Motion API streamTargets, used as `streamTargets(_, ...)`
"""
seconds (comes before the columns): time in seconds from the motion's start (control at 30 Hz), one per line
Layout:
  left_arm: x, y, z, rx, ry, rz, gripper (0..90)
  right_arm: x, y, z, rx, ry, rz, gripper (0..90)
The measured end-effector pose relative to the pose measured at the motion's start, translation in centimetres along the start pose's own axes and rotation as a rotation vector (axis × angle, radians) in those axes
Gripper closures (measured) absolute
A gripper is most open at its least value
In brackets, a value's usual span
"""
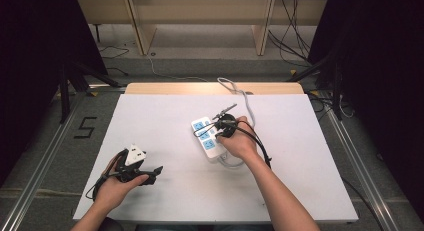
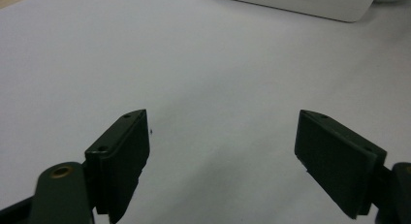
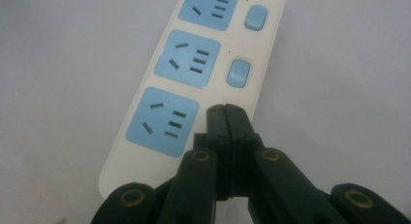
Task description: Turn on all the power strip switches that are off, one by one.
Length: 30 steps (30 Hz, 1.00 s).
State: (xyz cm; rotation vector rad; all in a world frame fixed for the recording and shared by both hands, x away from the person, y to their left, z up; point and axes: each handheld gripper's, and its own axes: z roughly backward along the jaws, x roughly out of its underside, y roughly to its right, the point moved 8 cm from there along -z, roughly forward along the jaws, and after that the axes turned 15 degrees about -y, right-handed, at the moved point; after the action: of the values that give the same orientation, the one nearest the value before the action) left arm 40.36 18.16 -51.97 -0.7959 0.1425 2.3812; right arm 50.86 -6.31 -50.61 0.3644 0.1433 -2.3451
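Note:
A white power strip (image 1: 206, 136) with three blue sockets lies near the middle of the white table. In the right gripper view the power strip (image 3: 194, 64) shows two blue switches (image 3: 239, 72) beside its farther sockets. My right gripper (image 3: 225, 110) is shut with nothing between its jaws. Its tips sit over the strip's edge beside the nearest socket, and I cannot tell whether they touch it. From above, the right gripper (image 1: 222, 133) points down at the strip. My left gripper (image 1: 156, 172) rests low at the table's front left. Its jaws (image 2: 223, 118) stand open over bare table, with the strip (image 2: 300, 1) far ahead.
The strip's white cable (image 1: 245, 98) runs off toward the table's far edge (image 1: 215, 87). A black cable (image 1: 257, 138) trails from the right gripper along the forearm. Bare white tabletop (image 1: 165, 116) lies between the two hands.

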Motion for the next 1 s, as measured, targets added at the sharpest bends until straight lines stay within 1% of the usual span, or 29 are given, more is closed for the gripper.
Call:
streamTargets(0.2,0.0,-0.01,0.0,0.0,-0.001,-0.002,20.1,-0.4,-0.2,0.0,0.004,-0.011,0.005,90.0)
streamTargets(0.37,0.01,-0.01,0.02,0.0,-0.001,-0.002,20.0,-0.34,-0.16,-0.29,0.002,-0.034,0.0,90.0)
streamTargets(0.5,-0.02,-0.04,0.0,-0.001,0.001,-0.004,20.0,-0.37,-0.18,-0.31,0.0,-0.035,0.0,90.0)
streamTargets(0.63,-0.01,-0.05,-0.01,-0.001,-0.001,-0.003,20.0,-0.45,-0.22,-0.32,0.012,-0.051,0.003,90.0)
streamTargets(0.8,0.0,-0.1,-0.02,0.0,-0.001,-0.001,19.9,-0.48,-0.26,-0.44,0.012,-0.067,0.008,90.0)
streamTargets(1.0,-0.03,-0.08,-0.04,0.001,0.001,0.004,19.9,-0.48,-0.24,-0.55,0.01,-0.072,-0.004,90.0)
